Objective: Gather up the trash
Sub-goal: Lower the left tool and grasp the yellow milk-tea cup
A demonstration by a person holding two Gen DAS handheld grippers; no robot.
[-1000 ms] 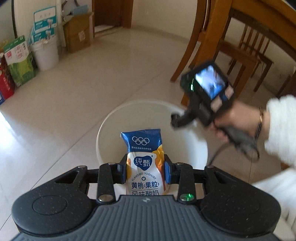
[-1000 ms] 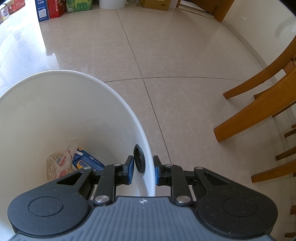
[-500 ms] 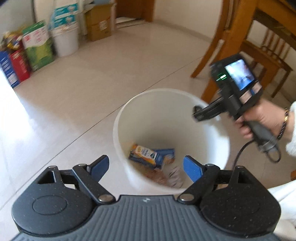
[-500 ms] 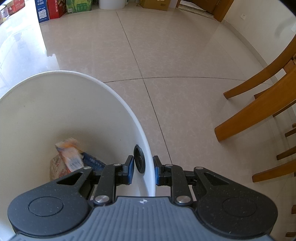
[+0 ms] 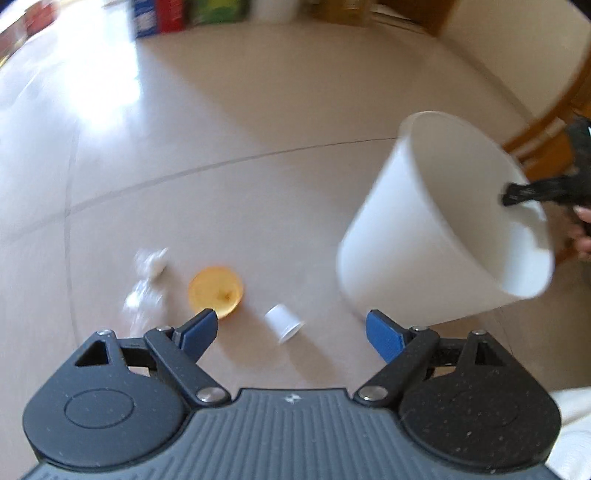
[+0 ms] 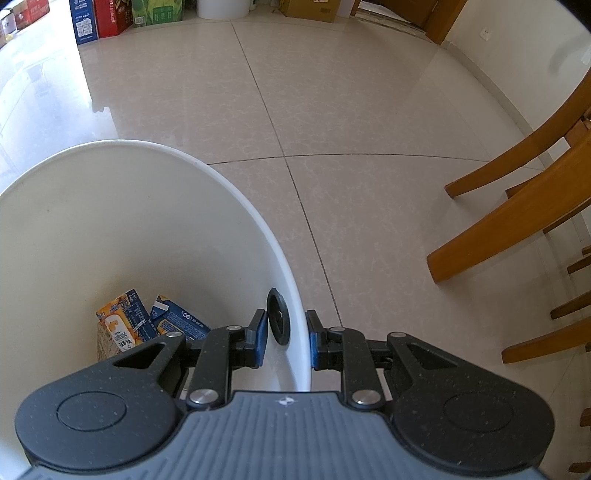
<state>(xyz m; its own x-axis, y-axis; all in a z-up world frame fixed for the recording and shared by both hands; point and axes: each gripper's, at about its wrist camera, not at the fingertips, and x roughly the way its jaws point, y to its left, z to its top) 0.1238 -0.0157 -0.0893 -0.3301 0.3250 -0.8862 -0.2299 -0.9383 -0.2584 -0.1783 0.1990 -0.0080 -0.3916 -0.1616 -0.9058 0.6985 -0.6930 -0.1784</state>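
My left gripper (image 5: 291, 330) hangs open and empty over the tiled floor. Just ahead of its fingers lie a small white cup (image 5: 283, 322) on its side, an orange lid (image 5: 216, 291) and crumpled clear plastic wrap (image 5: 147, 284). The white bin (image 5: 436, 236) stands to the right, tilted. In the right wrist view my right gripper (image 6: 286, 338) is shut on the rim of the white bin (image 6: 207, 236), one pad inside, one outside. Two yoghurt cartons (image 6: 127, 326) lie at the bin's bottom.
Wooden chair legs (image 6: 517, 206) stand to the right of the bin. Coloured boxes (image 6: 107, 18), a white bucket and a cardboard box line the far wall. A hand (image 5: 583, 229) shows at the right edge of the left wrist view.
The left gripper opened and let the yoghurt carton fall into the bin, then swung left and down over the floor litter. The right gripper kept still on the rim.
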